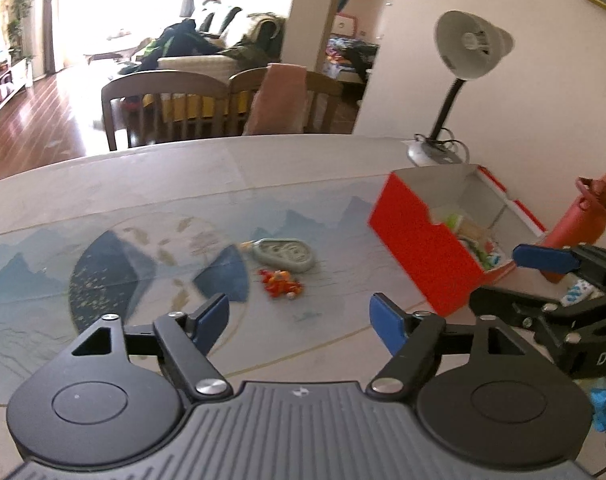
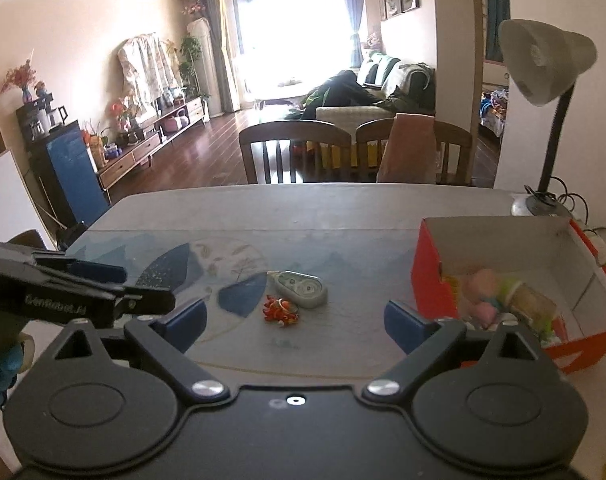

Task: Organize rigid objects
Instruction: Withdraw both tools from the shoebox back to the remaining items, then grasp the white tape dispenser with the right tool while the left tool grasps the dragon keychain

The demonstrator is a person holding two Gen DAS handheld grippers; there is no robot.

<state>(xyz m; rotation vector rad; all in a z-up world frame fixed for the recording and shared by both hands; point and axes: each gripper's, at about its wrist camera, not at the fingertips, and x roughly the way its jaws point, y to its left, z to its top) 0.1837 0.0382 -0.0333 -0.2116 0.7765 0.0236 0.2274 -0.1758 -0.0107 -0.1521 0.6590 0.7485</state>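
lying mid-table (image 2: 343, 208): orange toy (image 2: 279, 311), grey case (image 2: 301, 288); red box (image 2: 427, 276) right edge.

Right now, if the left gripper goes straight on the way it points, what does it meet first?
Most likely the small orange toy, lying between the open left gripper fingers' line, with the grey-green tape dispenser just beyond. Depth is unclear; it may touch bare table first.

Red box (image 2: 425, 276), orange toy (image 2: 281, 310), grey-green case (image 2: 303, 288), blue mountain-print mat (image 2: 239, 264).
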